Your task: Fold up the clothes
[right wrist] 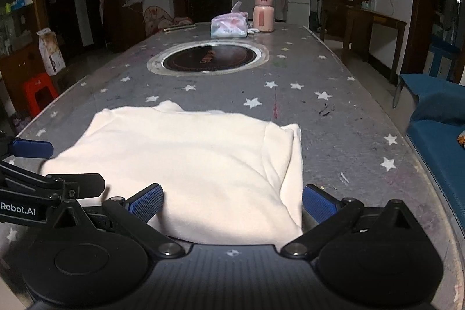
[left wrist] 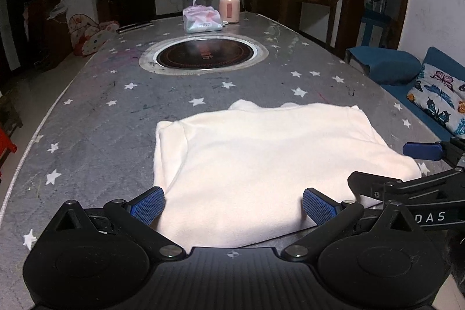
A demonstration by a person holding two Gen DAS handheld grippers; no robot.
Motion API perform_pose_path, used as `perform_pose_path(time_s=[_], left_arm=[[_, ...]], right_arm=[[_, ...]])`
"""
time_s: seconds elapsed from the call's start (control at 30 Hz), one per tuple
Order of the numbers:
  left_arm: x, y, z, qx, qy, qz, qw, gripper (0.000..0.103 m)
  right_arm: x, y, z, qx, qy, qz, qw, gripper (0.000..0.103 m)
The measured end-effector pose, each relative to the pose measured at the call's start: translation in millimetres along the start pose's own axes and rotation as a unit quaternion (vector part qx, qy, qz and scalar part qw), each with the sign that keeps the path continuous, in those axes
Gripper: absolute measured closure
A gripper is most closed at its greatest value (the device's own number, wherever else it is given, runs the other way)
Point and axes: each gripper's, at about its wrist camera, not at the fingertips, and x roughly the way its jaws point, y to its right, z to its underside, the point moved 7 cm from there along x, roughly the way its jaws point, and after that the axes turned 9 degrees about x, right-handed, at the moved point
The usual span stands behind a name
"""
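Note:
A cream garment (left wrist: 261,153) lies folded into a rough rectangle on the grey star-patterned table (left wrist: 101,112). Its near hem runs between the blue pads of my left gripper (left wrist: 232,205), which stands open over the near left part. In the right wrist view the same garment (right wrist: 180,153) shows a folded-in sleeve edge along its right side. My right gripper (right wrist: 232,204) is open too, straddling the near right corner. Each gripper shows in the other's view: the right gripper (left wrist: 377,164) and the left gripper (right wrist: 77,164), both side-on and open.
A round inset hob (left wrist: 203,54) sits mid-table. Beyond it stand a pink flask (left wrist: 229,5) and a plastic-wrapped pack (left wrist: 202,19). A blue sofa (right wrist: 436,141) with a butterfly cushion (left wrist: 438,98) runs along the table's right edge. A red stool (right wrist: 39,95) stands left.

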Motion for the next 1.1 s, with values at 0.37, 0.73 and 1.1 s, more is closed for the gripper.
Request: perform_pose_path(time_s=[0.37, 0.73, 1.1], left_arm=[[13.9, 3.3, 7.1, 0.02, -0.015, 0.0, 0.9997, 0.0], [4.5, -7.2, -11.1, 0.006, 0.006, -0.006, 0.9999, 0.0], [27.3, -14.8, -3.0, -0.001, -0.021, -0.011, 0.9997, 0.0]], right_arm=[[13.0, 1.4, 16.1, -0.027, -0.029, 0.008, 0.999, 0.0], [-8.0, 19.5, -7.2, -0.016, 0.015, 0.027, 0.999, 0.0], [11.0, 47.8, 2.4, 0.005, -0.013, 0.06, 0.998, 0.0]])
